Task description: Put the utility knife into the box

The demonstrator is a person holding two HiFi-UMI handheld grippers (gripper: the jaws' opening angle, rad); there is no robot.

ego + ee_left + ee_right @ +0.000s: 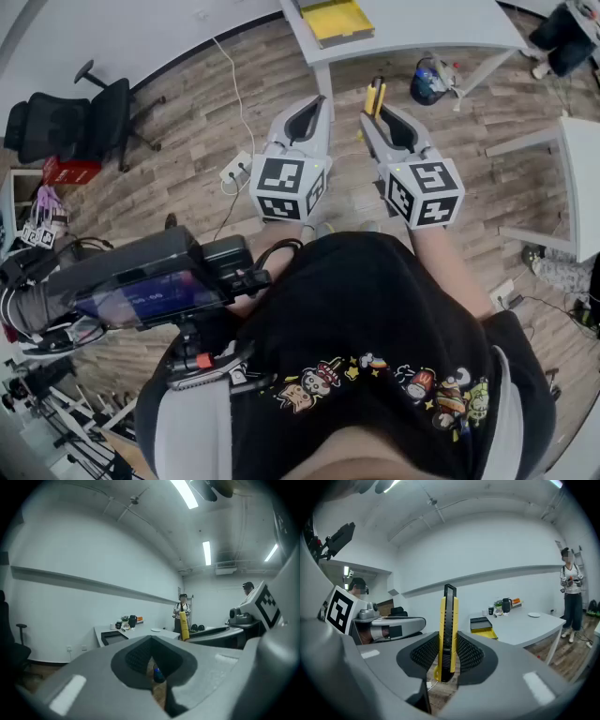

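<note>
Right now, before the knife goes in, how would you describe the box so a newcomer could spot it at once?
Find the pale grey table ahead of the person, at the top of the head view. The box lies near its left end in that view, shallow and flat. It is the only bright yellow thing on that table; the kettle farther along is dark.

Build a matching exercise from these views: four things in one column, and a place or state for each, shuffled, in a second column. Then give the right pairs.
Things
1. utility knife
2. box
3. office chair
4. left hand-held gripper

Places and states
A. on the wood floor
B. jaws together, holding nothing
C. on the table
D. clamped in the right hand-held gripper

Pairs: 1-D, 2-C, 3-A, 4-B
</note>
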